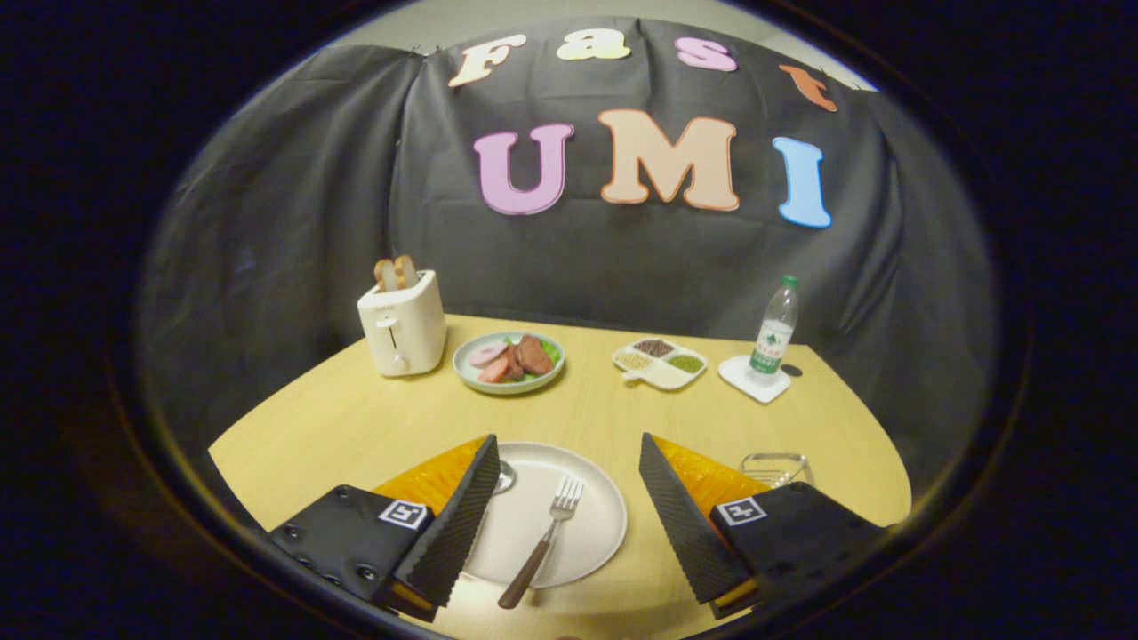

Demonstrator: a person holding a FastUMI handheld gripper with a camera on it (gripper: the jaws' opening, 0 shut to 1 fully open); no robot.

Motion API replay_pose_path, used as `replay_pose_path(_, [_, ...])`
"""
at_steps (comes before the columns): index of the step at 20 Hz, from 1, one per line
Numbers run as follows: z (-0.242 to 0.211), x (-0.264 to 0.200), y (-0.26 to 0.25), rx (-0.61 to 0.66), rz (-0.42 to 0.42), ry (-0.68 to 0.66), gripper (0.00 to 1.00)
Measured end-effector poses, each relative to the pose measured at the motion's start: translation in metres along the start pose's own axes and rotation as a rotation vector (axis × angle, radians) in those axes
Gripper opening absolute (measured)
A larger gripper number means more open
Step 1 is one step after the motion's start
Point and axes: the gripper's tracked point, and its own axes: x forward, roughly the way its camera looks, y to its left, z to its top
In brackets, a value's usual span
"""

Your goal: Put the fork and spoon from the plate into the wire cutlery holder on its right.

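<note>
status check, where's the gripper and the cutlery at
Gripper open, holding nothing, over the plate. Fork on plate between the fingers; spoon partly behind left finger. Wire holder beyond right finger. Nothing blocking.

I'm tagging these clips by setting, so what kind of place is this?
Probably a staged breakfast table in a recording booth: a toaster with bread in it, a plate of food and a water bottle on a wooden table. The hand-held gripper hangs open above a plate with a fork.

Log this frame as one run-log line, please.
gripper: open, above plate | fork: on plate, between fingers | spoon: partly hidden by finger | wire holder: empty so far
</note>
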Motion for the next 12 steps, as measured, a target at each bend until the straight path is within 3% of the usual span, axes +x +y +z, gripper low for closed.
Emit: replay_pose_path(12, [-0.097, 0.028, 0.003, -0.025, 0.008, 0.277, 1.00])
